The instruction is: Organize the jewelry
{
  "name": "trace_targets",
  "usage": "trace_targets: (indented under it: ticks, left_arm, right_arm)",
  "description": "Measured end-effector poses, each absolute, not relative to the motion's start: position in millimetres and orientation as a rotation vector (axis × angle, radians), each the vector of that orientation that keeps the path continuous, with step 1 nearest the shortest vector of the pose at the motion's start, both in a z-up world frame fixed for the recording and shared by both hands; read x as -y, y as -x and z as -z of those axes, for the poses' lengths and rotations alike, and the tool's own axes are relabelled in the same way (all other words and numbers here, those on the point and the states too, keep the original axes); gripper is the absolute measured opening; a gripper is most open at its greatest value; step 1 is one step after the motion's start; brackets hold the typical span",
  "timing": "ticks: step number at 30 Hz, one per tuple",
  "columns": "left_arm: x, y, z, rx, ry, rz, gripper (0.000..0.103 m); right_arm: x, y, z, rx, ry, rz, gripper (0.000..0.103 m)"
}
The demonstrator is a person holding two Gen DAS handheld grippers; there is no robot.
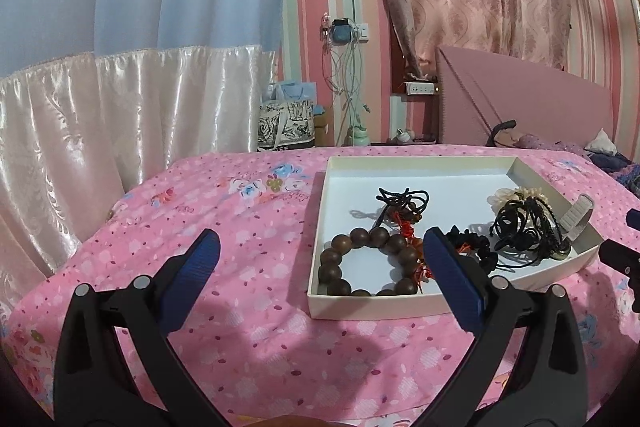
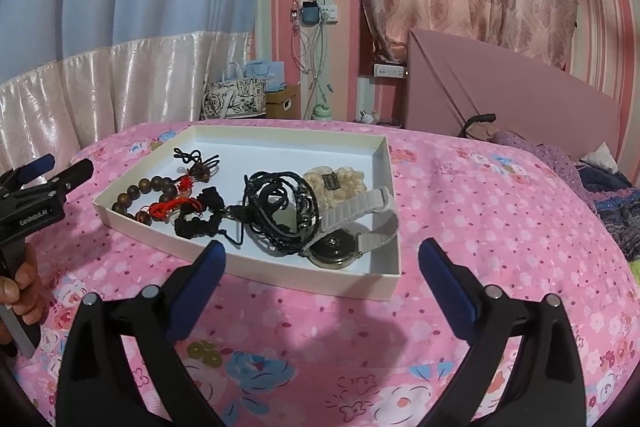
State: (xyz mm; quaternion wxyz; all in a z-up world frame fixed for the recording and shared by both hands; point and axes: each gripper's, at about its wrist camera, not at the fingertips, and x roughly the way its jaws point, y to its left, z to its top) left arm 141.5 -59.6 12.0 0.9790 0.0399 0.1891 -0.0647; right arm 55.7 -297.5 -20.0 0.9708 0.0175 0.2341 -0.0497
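Two sets of blue-padded jaws were mine, and both stood wide apart, holding nothing. Through my left wrist camera, my left gripper [image 1: 320, 267] hovered low over the pink floral bedspread [image 1: 200, 227], its right pad in line with the near edge of the shallow white cardboard box lid [image 1: 344, 307] that served as a tray. Inside it lay all the jewelry I could see: a bracelet of large dark wooden beads [image 1: 368, 263] at the near left corner, a knotted black cord with small red tassels [image 1: 402, 203] behind it, a black braided cord band [image 1: 476, 247] beside the beads, and a tangle of black cords [image 1: 524, 227] toward the right wall, with a cream fabric flower [image 1: 508, 197] behind that. I judged the tray was there to keep small pieces from sinking into the soft bedding. Through my right wrist camera, my right gripper [image 2: 322, 267] hung just short of the tray's nearest corner, nothing between its pads, and a round dark-faced watch on a white ribbed strap [image 2: 340, 251] rested in that corner, its strap leaning on the wall. With every piece in the tray yet heaped and overlapping, this could fit pieces gathered for sorting or a sort finished loosely; I could not tell which.
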Motion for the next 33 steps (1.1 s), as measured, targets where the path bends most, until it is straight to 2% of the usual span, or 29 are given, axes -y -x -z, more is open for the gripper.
trace_targets:
  ticks: [33]
  left_arm:
    - [61.5, -140.9, -13.2, -0.362, -0.092, 0.131, 0.1]
  right_arm:
    - [295.6, -57.2, 20.8, -0.478, -0.025, 0.1, 0.097]
